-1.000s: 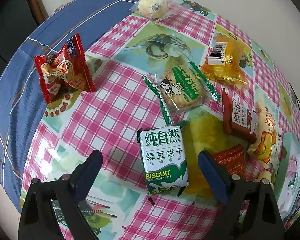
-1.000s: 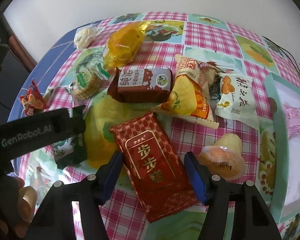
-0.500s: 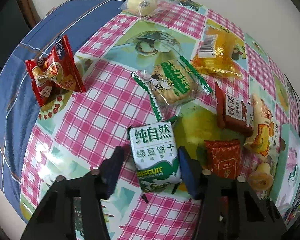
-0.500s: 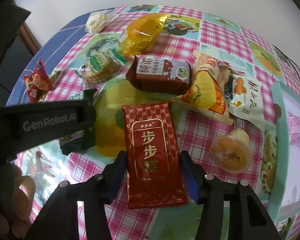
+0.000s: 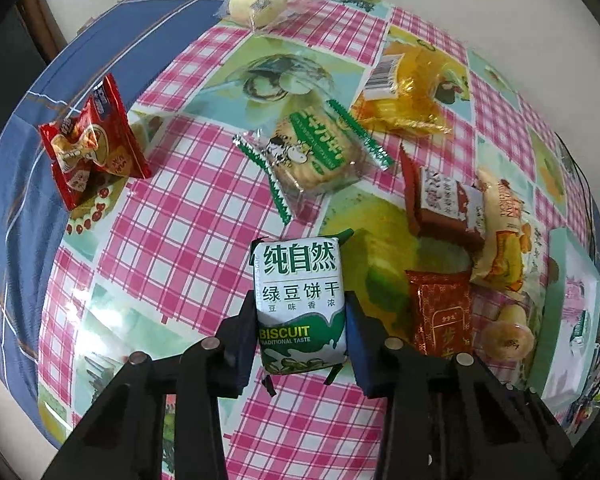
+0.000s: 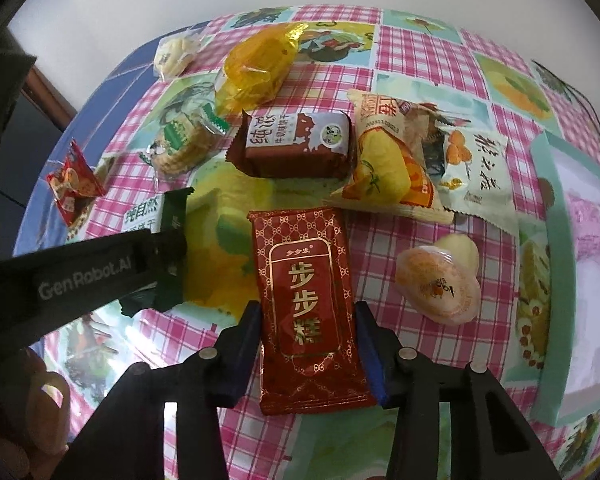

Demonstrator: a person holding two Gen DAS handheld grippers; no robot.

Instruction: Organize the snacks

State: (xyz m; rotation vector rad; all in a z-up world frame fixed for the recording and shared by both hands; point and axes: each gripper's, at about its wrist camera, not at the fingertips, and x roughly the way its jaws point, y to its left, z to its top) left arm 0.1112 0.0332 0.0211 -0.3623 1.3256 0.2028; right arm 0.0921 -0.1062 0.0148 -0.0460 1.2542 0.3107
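On checked tablecloth (image 5: 172, 240) — my left gripper (image 5: 300, 336) clamped on green biscuit pack (image 5: 300, 300); my right gripper (image 6: 306, 344), jaws just closing, pinches red cake packet (image 6: 306, 300), just right of biscuit pack.

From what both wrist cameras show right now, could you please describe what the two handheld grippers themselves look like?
Both are alike: the left gripper and the right gripper have matte black angular frames with open cut-outs, round silver pivot pins, and flat dark blue pads on the fingertips. White "GenRobot.AI" lettering marks the left gripper's side. No cables or sleeves show.
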